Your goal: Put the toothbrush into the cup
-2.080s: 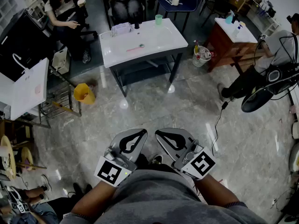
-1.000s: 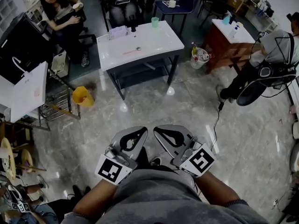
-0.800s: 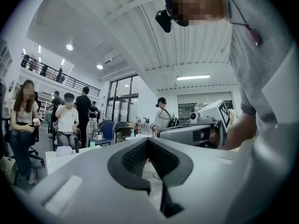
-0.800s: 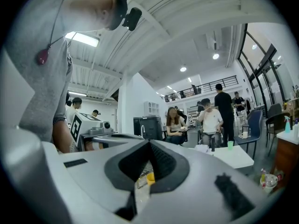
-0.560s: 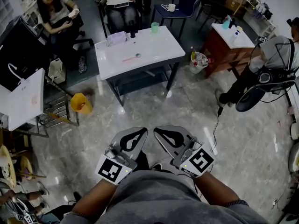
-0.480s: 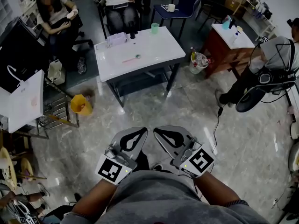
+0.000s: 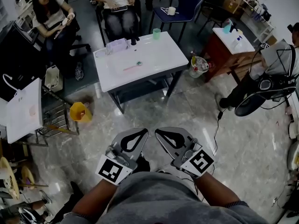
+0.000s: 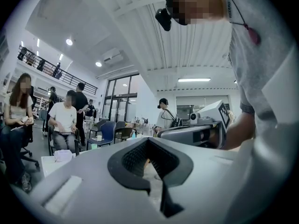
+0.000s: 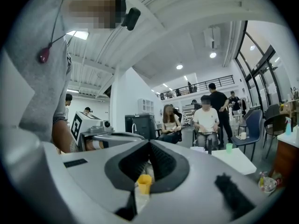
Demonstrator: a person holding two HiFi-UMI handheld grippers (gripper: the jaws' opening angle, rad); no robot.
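**A:** Table [image 7: 140, 59] sits lower in the head view than two seconds back. Both grippers are unchanged at bottom centre.

**B:** Jaws?

**A:** Left gripper [image 7: 135, 139] is pressed together, nothing in it. Right gripper [image 7: 169, 138] is the same, empty.

**B:** Toothbrush?

**A:** One toothbrush [image 7: 132, 67], pink, flat mid-table, upper centre. Only the head view shows it. One green cup [image 7: 157, 33] at the table's far edge, right of the brush and apart from it. Both gripper views catch the cup. Only the right gripper view frames the yellow bin [image 9: 144, 183] through its jaw window.
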